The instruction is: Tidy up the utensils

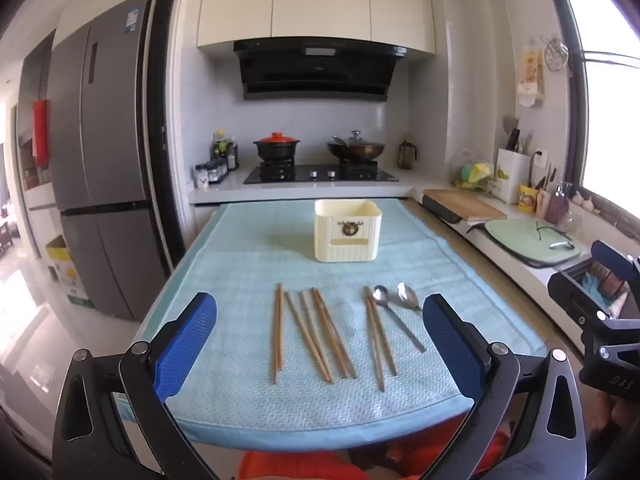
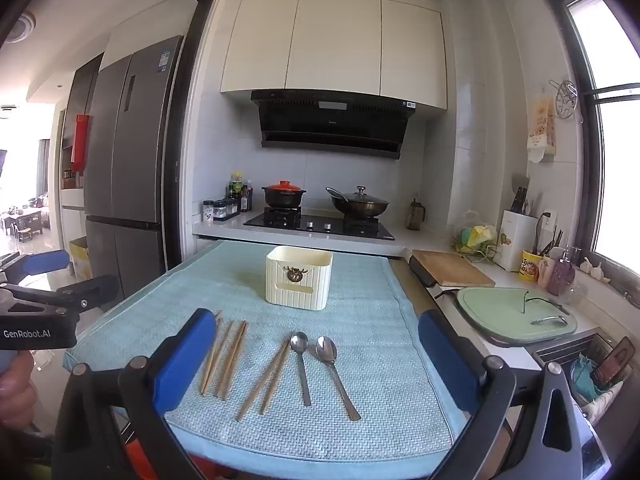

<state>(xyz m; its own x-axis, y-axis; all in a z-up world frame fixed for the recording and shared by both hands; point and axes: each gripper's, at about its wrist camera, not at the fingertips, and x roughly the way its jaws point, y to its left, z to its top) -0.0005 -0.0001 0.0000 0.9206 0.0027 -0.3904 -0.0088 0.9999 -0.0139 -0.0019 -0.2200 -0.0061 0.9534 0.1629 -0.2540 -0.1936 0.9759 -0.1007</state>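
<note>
Several wooden chopsticks lie in rough pairs on a light blue towel, with two metal spoons to their right. A cream utensil holder stands upright behind them at the towel's far end. My left gripper hovers open above the near edge, blue pads wide apart, nothing between them. My right gripper is open too, framing the spoons, one chopstick pair and the holder. More chopsticks lie partly behind its left pad.
A stove with a red-lidded pot and a wok sits on the counter behind the table. At the right are a wooden cutting board, a green board and a basket. A fridge stands left.
</note>
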